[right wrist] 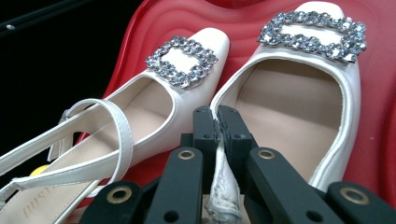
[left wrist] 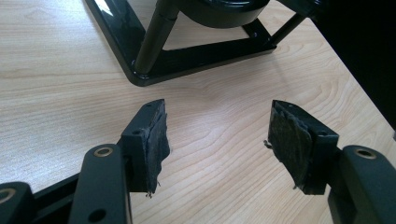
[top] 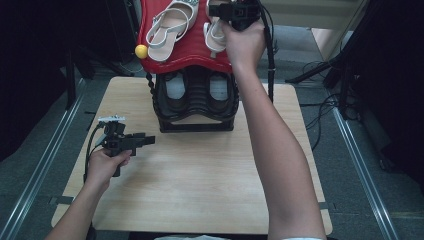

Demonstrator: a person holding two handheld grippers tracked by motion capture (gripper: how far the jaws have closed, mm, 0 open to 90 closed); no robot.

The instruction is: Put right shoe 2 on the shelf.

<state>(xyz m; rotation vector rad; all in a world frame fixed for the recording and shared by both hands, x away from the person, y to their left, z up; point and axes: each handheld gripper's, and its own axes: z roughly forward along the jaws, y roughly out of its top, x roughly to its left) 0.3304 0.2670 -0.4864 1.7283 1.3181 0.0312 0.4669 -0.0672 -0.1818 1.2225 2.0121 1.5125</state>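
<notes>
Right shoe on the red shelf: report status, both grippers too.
Right gripper shut on right shoe at its inner edge. Left gripper open, empty, above the table. Left shoe close alongside.

Left tool (left wrist: 215,140) rises from bottom of frame, jaws wide apart, nothing between them. Worn dark pads (left wrist: 156,144) on inner faces, edges frayed. Light wood-grain tabletop (left wrist: 56,93) under jaws and across left and centre of frame. Black glossy rack base (left wrist: 187,56) at upper centre: upright post on corner foot, crossbars forming triangle, resting on tabletop. Upper right corner dark beyond tabletop edge.
</notes>
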